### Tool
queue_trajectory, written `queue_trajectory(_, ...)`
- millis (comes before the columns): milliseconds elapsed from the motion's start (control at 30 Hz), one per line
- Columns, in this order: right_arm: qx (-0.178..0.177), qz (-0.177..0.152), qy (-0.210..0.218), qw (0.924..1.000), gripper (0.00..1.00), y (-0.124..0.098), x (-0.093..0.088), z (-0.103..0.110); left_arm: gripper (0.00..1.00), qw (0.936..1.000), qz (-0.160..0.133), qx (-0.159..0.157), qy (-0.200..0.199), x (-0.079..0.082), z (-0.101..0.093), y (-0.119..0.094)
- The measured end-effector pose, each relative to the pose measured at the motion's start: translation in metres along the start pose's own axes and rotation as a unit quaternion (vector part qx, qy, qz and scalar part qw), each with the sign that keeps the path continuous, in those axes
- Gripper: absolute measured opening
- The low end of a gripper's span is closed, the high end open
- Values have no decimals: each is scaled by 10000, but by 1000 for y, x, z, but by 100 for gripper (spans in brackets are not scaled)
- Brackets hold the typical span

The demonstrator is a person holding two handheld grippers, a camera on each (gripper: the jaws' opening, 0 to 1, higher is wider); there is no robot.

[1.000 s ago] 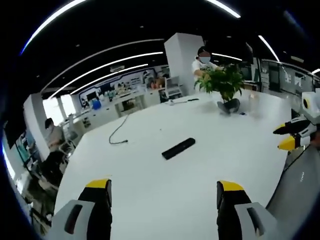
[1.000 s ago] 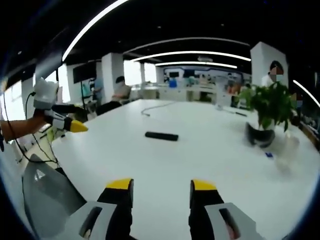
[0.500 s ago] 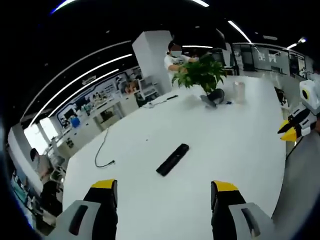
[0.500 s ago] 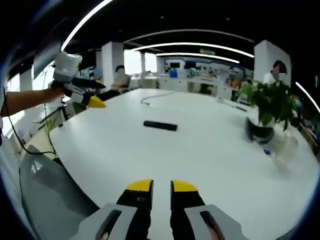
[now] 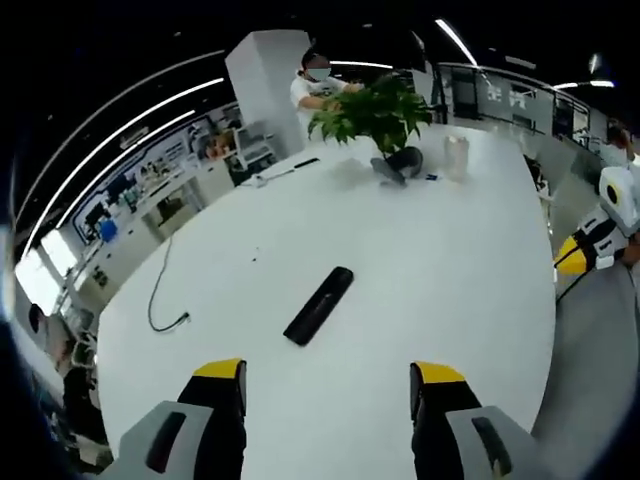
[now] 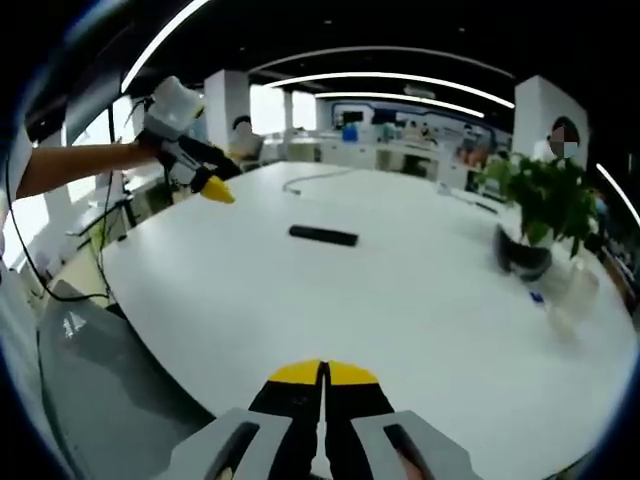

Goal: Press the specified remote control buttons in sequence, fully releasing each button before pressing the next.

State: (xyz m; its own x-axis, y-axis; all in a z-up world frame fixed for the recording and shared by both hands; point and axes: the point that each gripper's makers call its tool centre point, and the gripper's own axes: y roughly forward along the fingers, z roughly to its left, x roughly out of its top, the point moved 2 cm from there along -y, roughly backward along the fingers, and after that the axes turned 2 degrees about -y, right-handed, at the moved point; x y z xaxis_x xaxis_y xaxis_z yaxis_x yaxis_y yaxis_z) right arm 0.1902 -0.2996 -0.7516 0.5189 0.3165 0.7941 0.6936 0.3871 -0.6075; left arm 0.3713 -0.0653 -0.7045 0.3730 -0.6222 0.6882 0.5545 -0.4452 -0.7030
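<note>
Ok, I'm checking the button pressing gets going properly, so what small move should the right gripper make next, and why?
Probably carry the right gripper forward over the table toward the remote. Its jaws are shut, tips together, which suits pressing a button, but the remote lies flat well ahead of them, untouched. The left gripper is open and also short of the remote.

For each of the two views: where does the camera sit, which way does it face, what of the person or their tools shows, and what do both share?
Left gripper view: rides the left hand-held gripper, jaws apart, looking down the white table at the black remote; the right hand-held gripper shows at the right edge.
Right gripper view: rides the right hand-held gripper, jaws together, facing across the table; a forearm holds the left gripper at upper left.
Shared: table, remote, potted plant, cable.
</note>
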Motion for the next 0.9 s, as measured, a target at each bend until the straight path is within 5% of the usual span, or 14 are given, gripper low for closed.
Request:
queue_trajectory(533,4,93,18,10000,0,2,-4,-1,54,9974,310,-644,-63,20,22,50)
queue_trajectory(900,-36,241,-11,9997,0,4,-7,-2,48,9913,754,-1052,227,17,31,91)
